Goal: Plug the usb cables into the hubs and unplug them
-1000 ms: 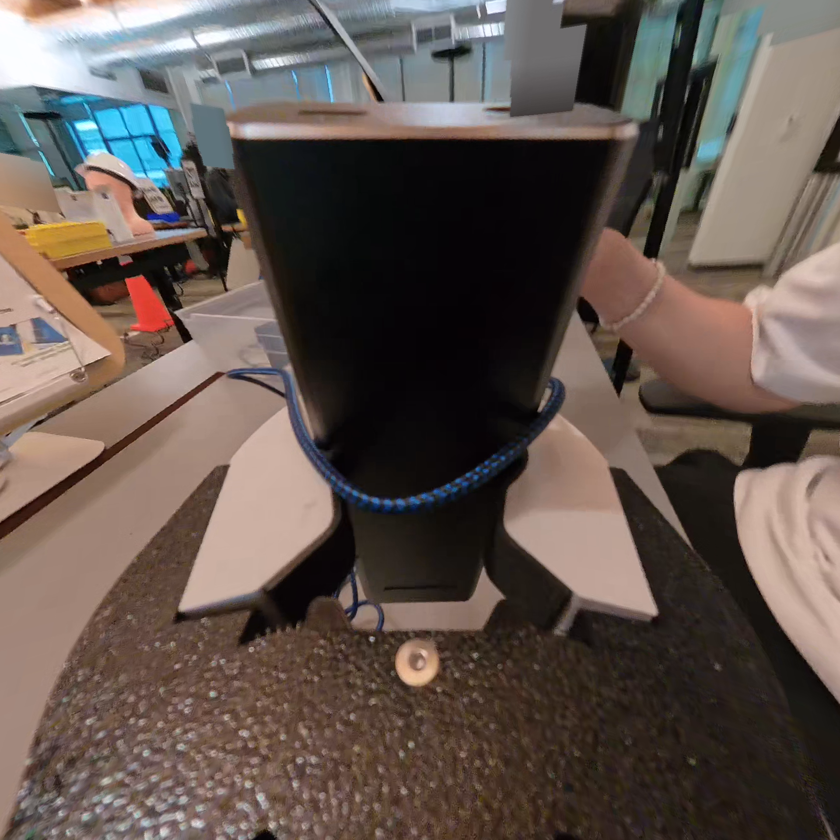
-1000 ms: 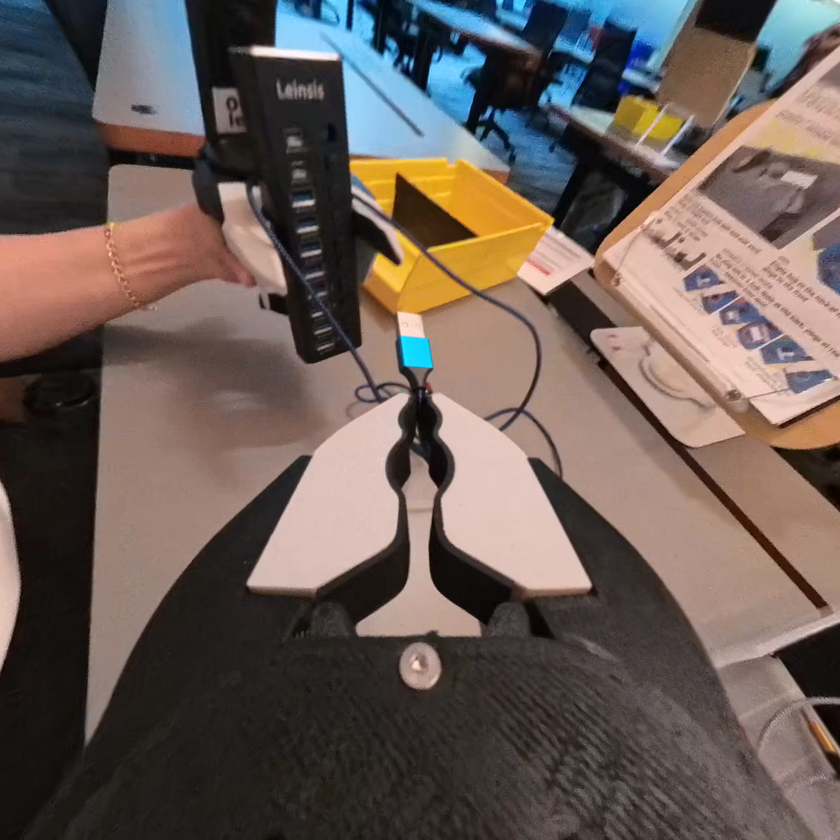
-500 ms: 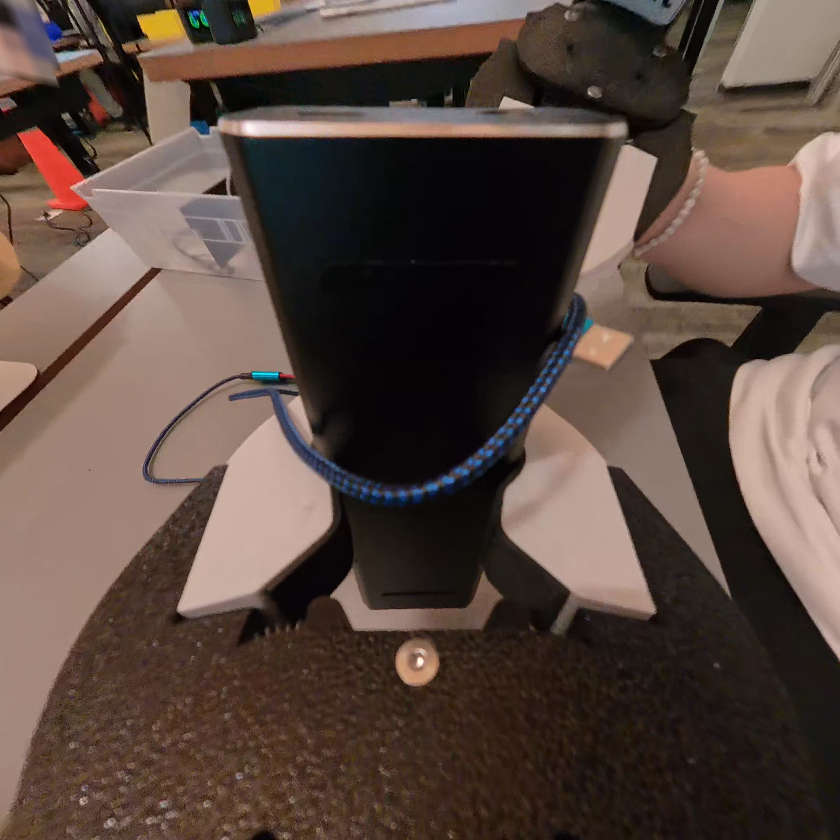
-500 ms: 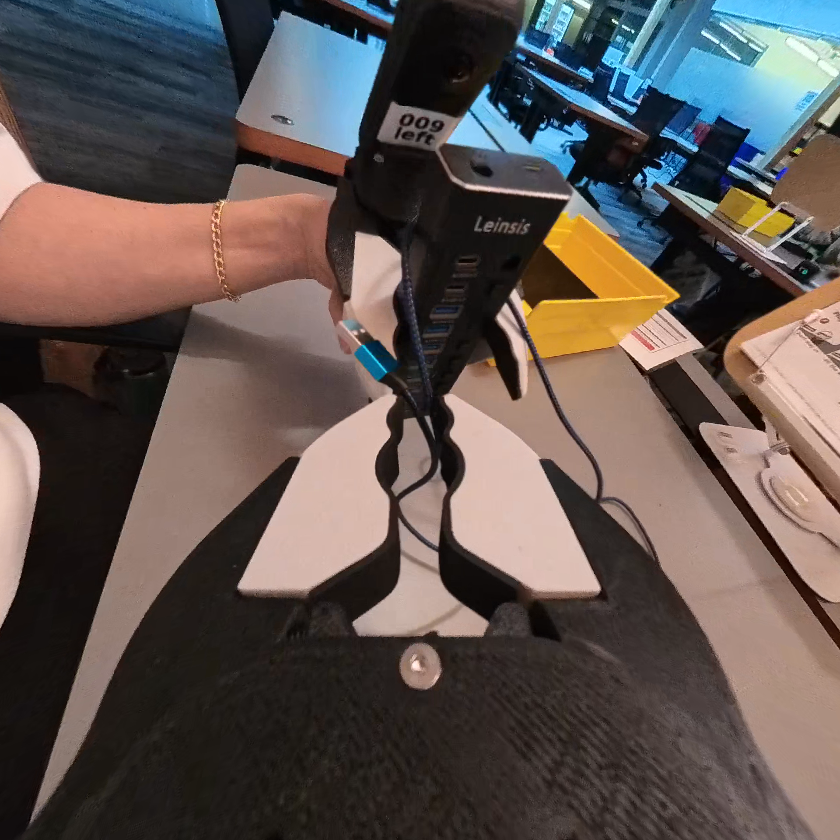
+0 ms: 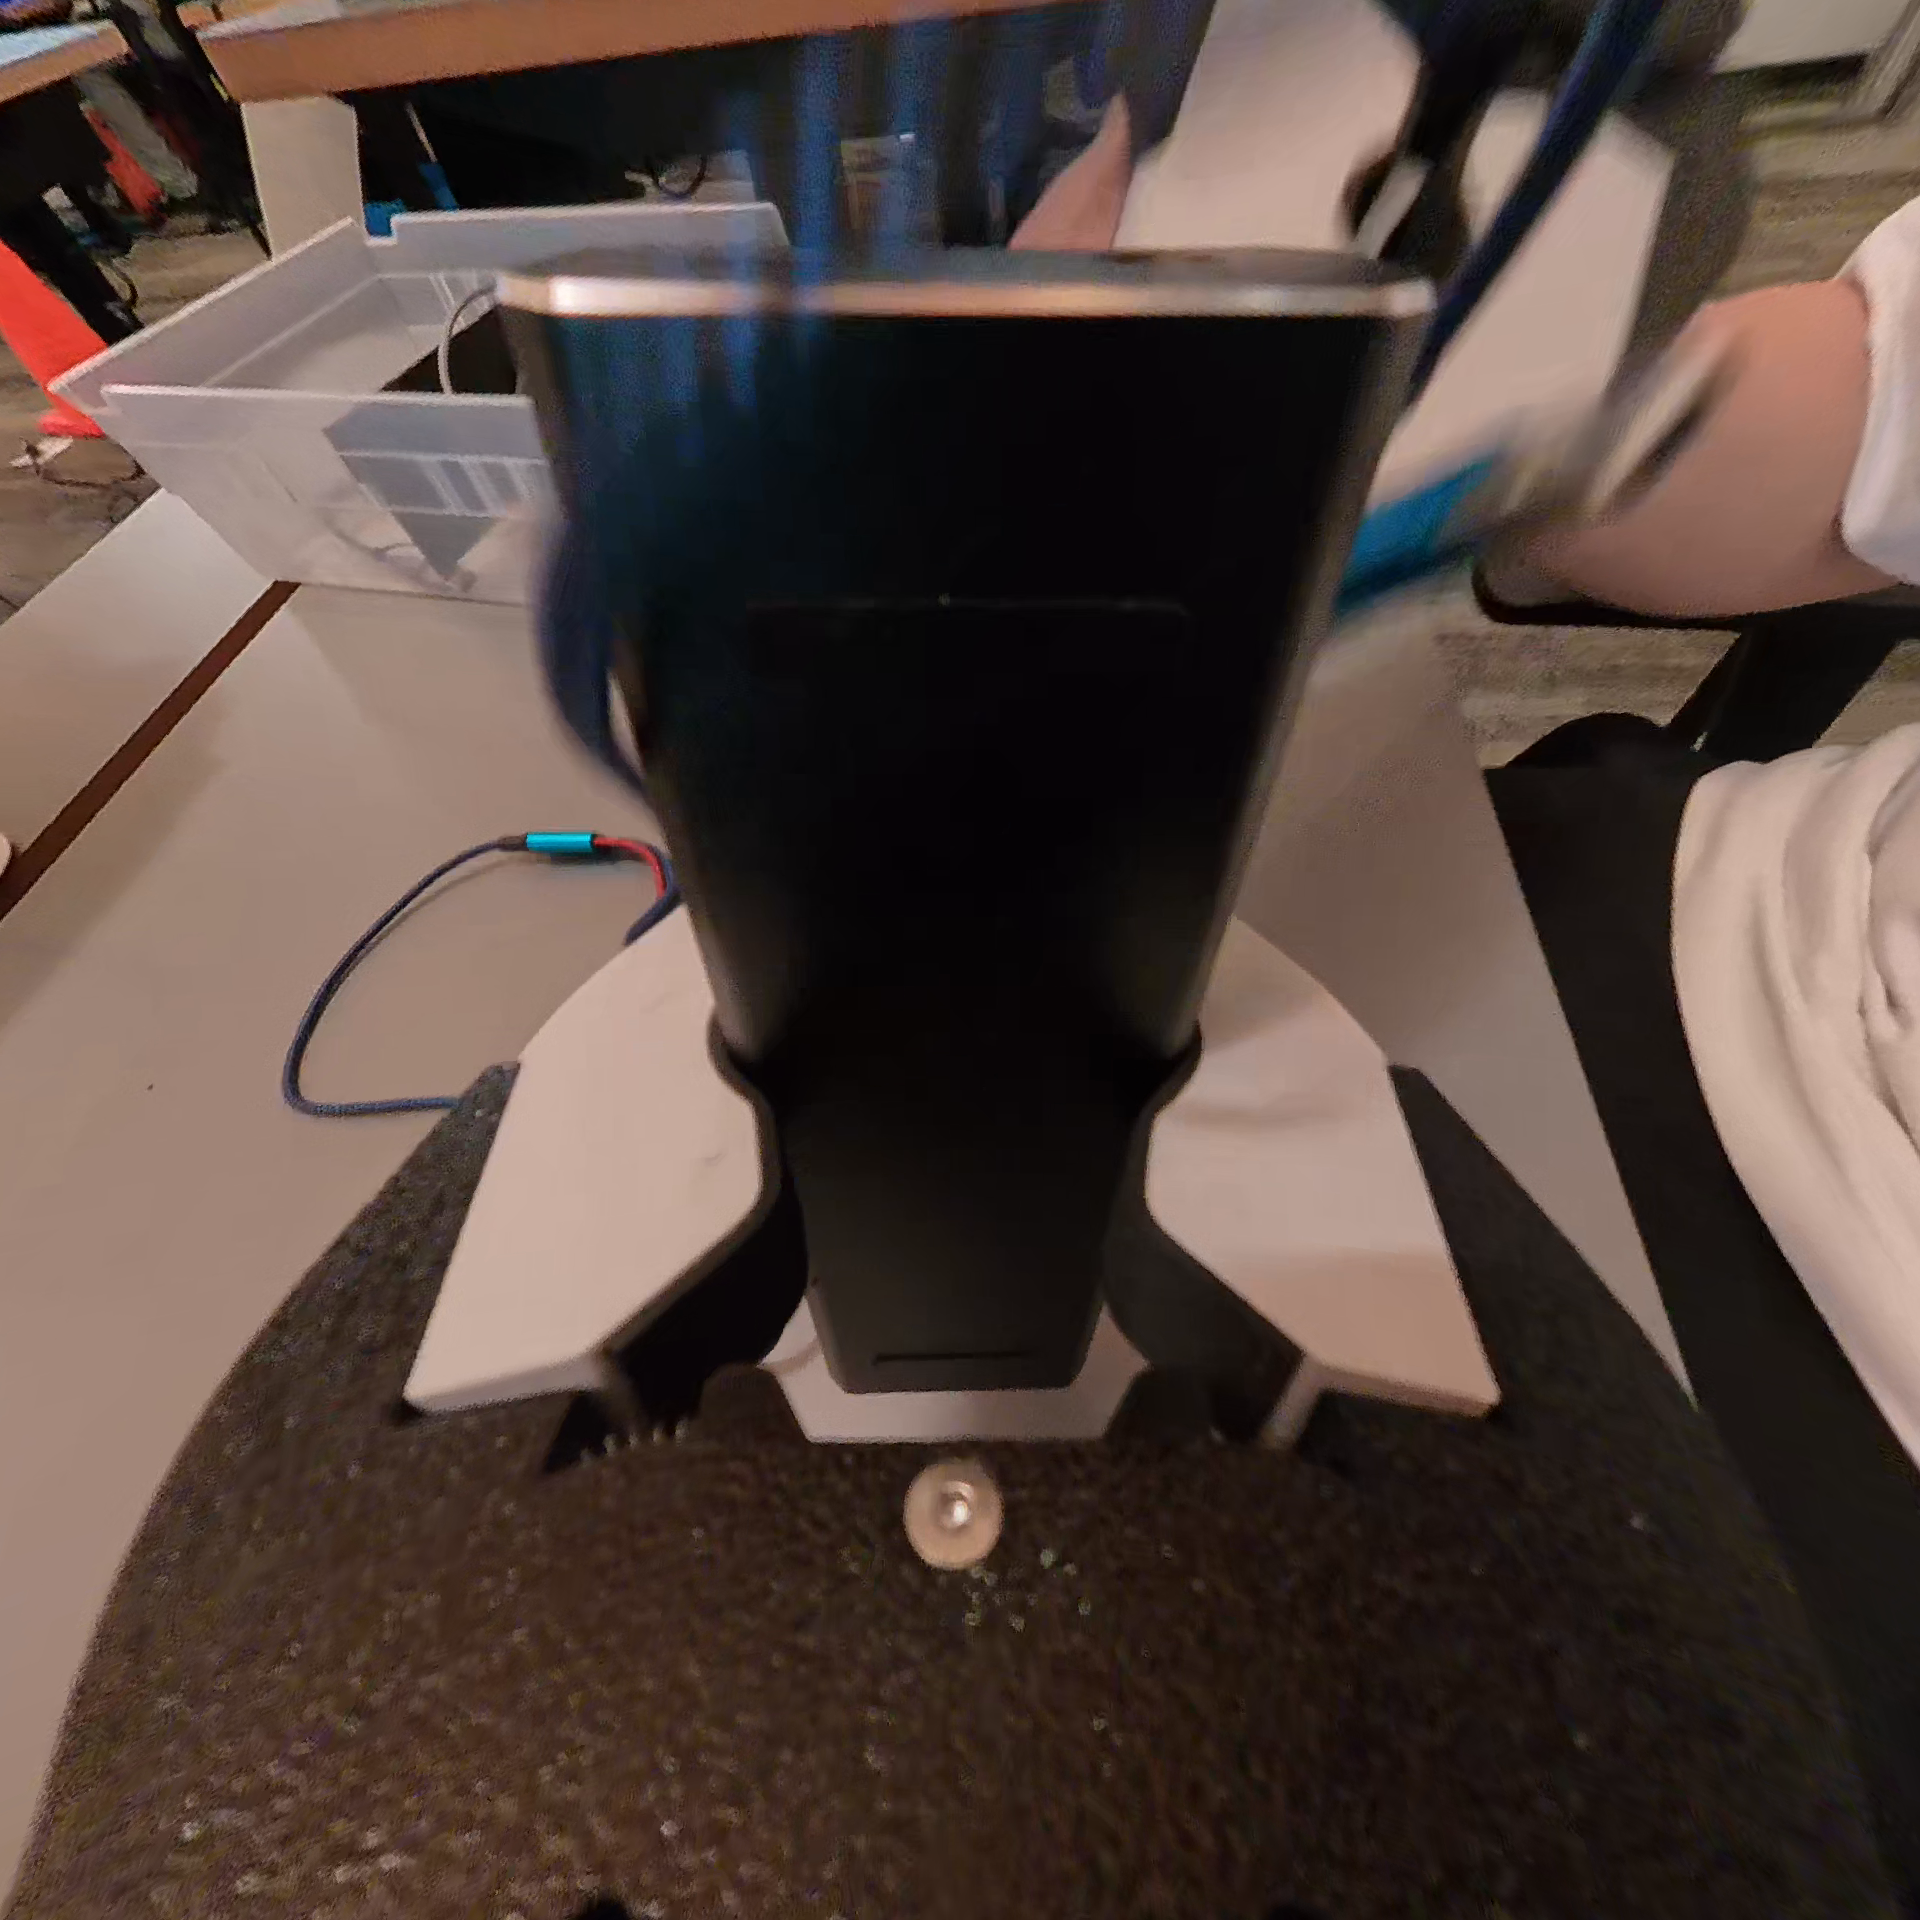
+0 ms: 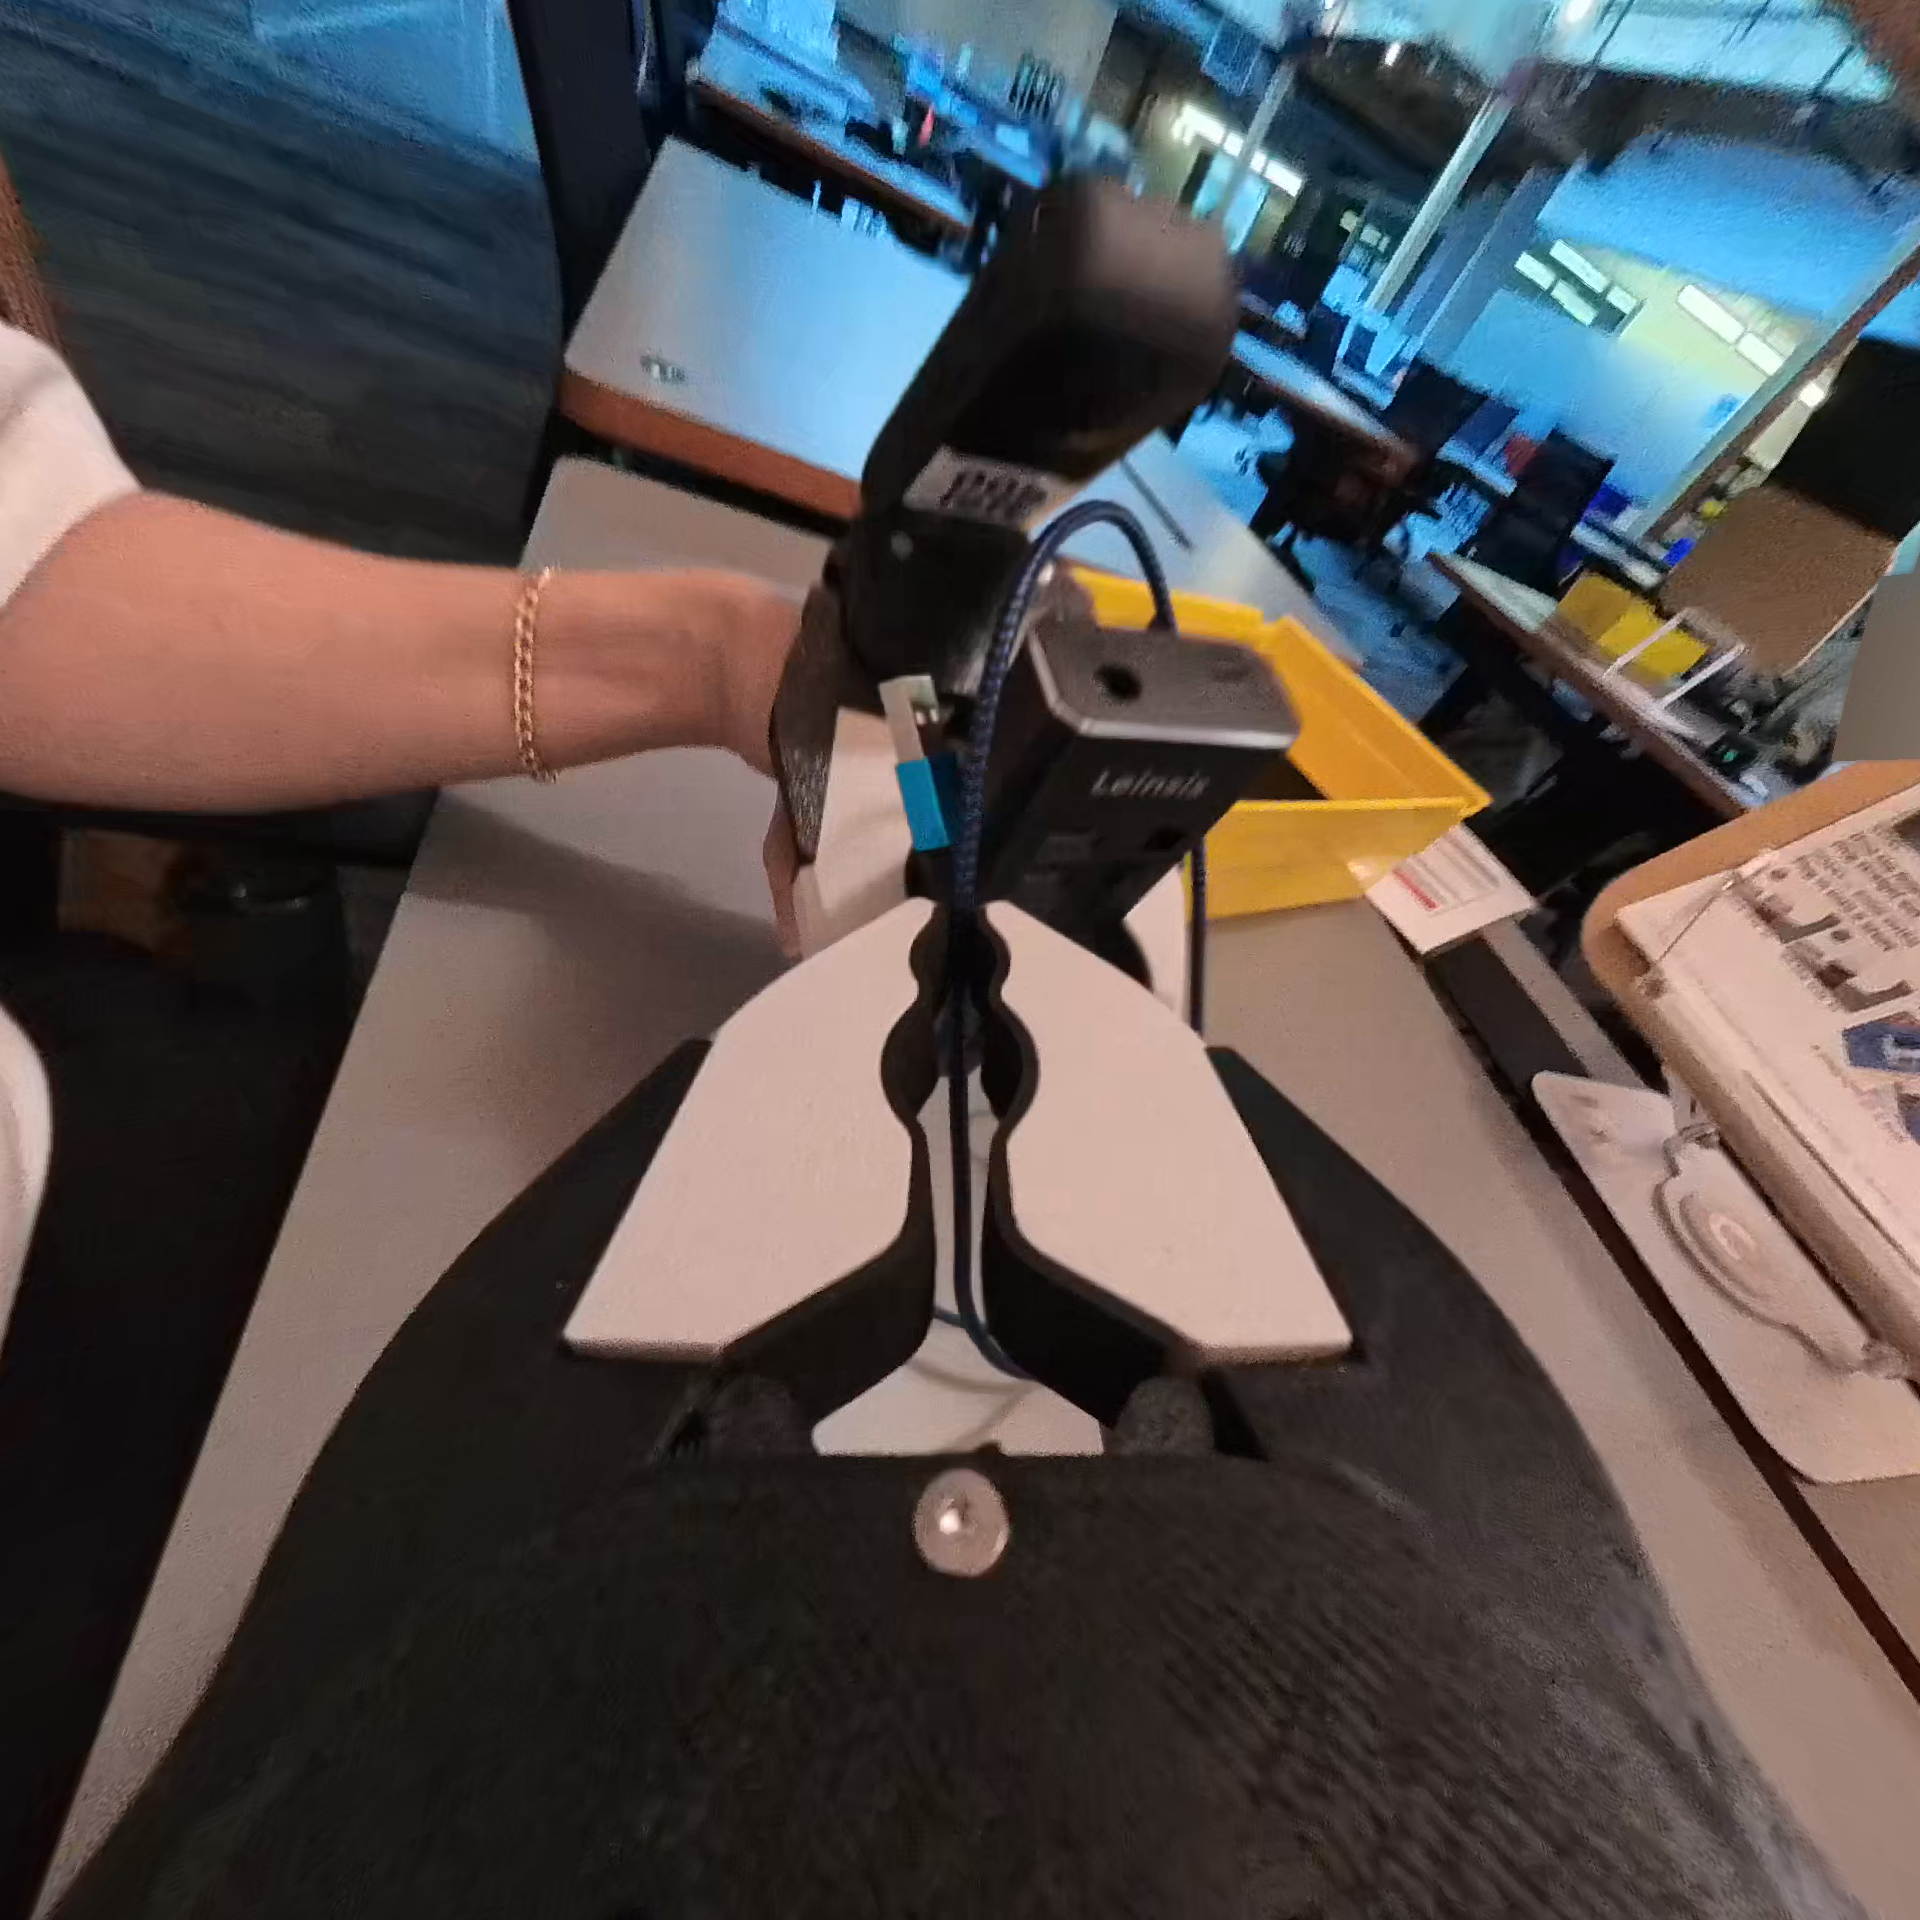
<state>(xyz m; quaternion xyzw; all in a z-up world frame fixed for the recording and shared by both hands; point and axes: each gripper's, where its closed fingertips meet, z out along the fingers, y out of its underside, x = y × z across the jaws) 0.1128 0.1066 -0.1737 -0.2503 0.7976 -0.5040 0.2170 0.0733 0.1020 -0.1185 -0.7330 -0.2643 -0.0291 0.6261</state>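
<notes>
My left gripper (image 5: 956, 1039) is shut on a black USB hub (image 5: 956, 644) and holds it upright above the table. In the right wrist view the hub (image 6: 1132, 769) tilts toward me, ports facing down-right. My right gripper (image 6: 961, 920) is shut on the blue braided cable (image 6: 971, 790) just below its cyan USB plug (image 6: 928, 800). The plug points up, left of the hub's top and not in a port. The cable arches over the hub's top. Its other cyan connector (image 5: 561, 844) lies on the table. In the left wrist view the right gripper is a blur at the upper right.
A yellow bin (image 6: 1340, 790) stands behind the hub. A white tray (image 5: 312, 436) sits at the table's far left edge. An instruction sheet on a wooden stand (image 6: 1787, 987) is at the right. A person's forearm (image 6: 364, 665) reaches in from the left. Tip to tip, the grippers are about 6 cm apart.
The cable loop that lay round the hub's lower front has been lifted up and over its top. My right gripper rose with the plug, and the hub tilted further forward.
</notes>
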